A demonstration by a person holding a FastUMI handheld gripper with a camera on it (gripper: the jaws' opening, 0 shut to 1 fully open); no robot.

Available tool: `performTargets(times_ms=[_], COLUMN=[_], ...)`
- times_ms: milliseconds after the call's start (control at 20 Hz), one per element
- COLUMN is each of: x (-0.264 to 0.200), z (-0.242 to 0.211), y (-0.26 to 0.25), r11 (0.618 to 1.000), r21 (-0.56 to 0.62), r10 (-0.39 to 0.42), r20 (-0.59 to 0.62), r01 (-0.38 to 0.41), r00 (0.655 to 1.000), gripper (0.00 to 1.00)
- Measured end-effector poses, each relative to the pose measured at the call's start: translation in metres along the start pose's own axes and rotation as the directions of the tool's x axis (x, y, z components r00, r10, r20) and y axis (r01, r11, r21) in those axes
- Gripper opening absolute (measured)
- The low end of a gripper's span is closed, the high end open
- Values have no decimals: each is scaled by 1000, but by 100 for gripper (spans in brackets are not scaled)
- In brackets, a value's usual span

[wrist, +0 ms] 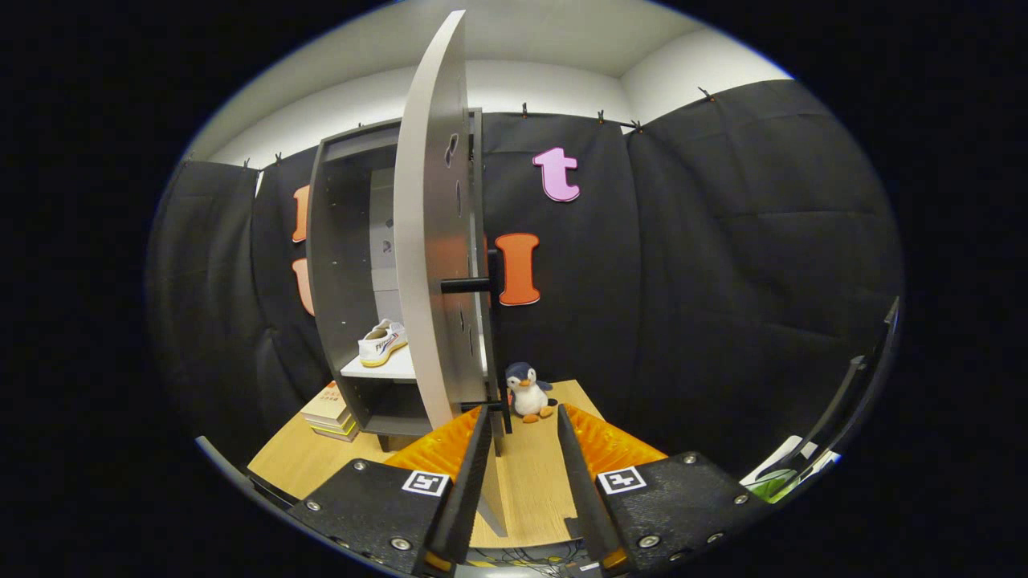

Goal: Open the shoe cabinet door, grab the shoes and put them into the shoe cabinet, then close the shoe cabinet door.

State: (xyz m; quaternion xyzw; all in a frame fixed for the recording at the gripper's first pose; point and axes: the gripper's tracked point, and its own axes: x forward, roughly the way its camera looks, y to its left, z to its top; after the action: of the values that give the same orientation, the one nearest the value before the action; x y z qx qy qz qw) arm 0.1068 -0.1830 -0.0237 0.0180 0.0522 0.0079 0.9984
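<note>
the shoe [382, 342] sat on the cabinet's shelf [385, 369], beyond and left of the fingers. the door [430, 241] stood edge-on just ahead of the left finger [474, 457], long axis upright, handle [466, 284] poking right. gripper [522, 449] apart, holding nothing (closing looked next). cabinet [337, 265] interior partly hidden behind the door; toy penguin [528, 391] sat beyond the fingers.

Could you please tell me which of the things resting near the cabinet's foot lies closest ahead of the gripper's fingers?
The small plush penguin, standing just beyond the open gripper on the light wooden tabletop. The stack of books lies farther off, left of the grey shoe cabinet.
</note>
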Motion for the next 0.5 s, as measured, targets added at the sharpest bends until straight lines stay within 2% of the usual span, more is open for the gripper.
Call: performTargets(times_ms=[500], x=[6], z=[-3], y=[25], r11=[998], r21=[-33], r10=[46], r20=[-1], r01=[-46], r00=[999], gripper=[54])
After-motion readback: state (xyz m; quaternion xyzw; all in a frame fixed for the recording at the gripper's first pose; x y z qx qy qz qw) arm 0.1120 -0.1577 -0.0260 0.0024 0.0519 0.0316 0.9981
